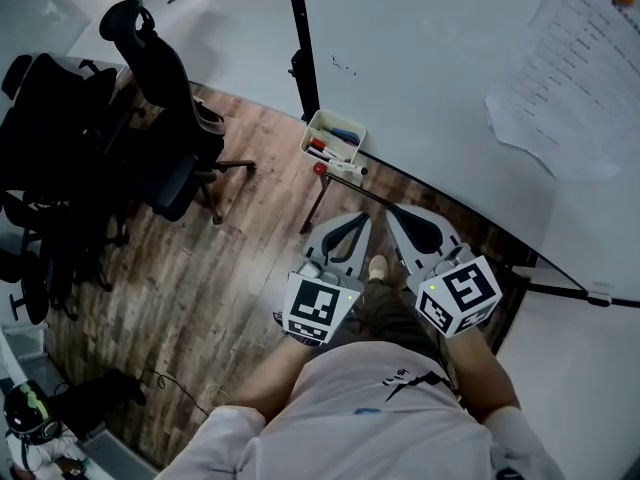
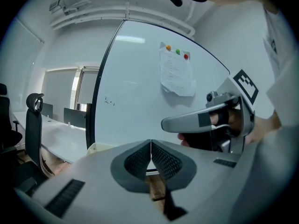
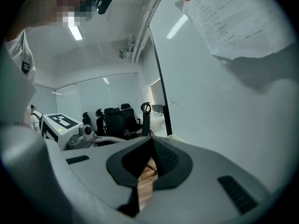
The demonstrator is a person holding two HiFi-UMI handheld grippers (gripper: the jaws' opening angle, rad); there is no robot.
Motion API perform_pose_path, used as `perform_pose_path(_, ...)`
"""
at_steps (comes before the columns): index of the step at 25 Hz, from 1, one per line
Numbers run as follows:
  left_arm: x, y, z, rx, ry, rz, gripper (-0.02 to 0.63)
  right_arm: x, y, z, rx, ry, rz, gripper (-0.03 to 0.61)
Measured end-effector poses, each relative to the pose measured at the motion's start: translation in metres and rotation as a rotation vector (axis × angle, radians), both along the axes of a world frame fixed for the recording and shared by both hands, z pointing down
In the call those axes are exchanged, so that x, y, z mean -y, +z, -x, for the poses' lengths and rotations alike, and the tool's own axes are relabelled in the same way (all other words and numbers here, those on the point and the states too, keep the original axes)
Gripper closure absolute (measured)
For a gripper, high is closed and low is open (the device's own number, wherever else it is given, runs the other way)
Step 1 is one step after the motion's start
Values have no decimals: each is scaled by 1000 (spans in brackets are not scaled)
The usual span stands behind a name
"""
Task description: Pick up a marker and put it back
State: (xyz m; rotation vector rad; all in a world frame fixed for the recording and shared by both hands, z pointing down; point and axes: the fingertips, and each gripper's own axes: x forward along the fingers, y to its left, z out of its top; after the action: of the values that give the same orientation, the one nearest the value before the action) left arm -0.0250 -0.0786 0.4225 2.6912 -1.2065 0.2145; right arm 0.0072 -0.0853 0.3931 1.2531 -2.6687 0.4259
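A white tray (image 1: 335, 138) with several markers (image 1: 328, 149) hangs at the lower edge of the whiteboard (image 1: 430, 68). One more marker (image 1: 345, 169) lies on the ledge just below it. My left gripper (image 1: 358, 224) and right gripper (image 1: 398, 216) are held side by side close to my body, pointing toward the board's base, well short of the tray. Both are shut with nothing between the jaws. In the left gripper view the closed tips (image 2: 151, 142) point at the board and the tray's edge (image 2: 96, 147) shows low at the left. The right gripper's tips (image 3: 152, 143) also meet.
Black office chairs (image 1: 150, 98) crowd the wooden floor at the left. A paper sheet (image 1: 570, 78) is pinned to the board at the upper right. The board's stand leg (image 1: 560, 290) runs along the floor at the right. A white table (image 1: 200, 18) lies beyond the chairs.
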Motion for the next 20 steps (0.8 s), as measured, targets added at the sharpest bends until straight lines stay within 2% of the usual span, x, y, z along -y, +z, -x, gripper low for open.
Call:
perform_pose_path(8, 43, 27, -7, 108, -8, -9, 601, 53, 13, 4, 9, -63, 14, 565)
perform_pose_path(16, 71, 64, -14, 293, 1, -52, 599, 89, 32, 4, 20, -98, 59, 565)
perform_pose_path(17, 75, 68, -14, 308, -4, -58, 593, 91, 37, 3, 20, -97, 67, 565)
perform_pose_path(20, 84, 79, -13, 350, -6, -76, 516, 95, 47, 2, 20, -95, 89, 565)
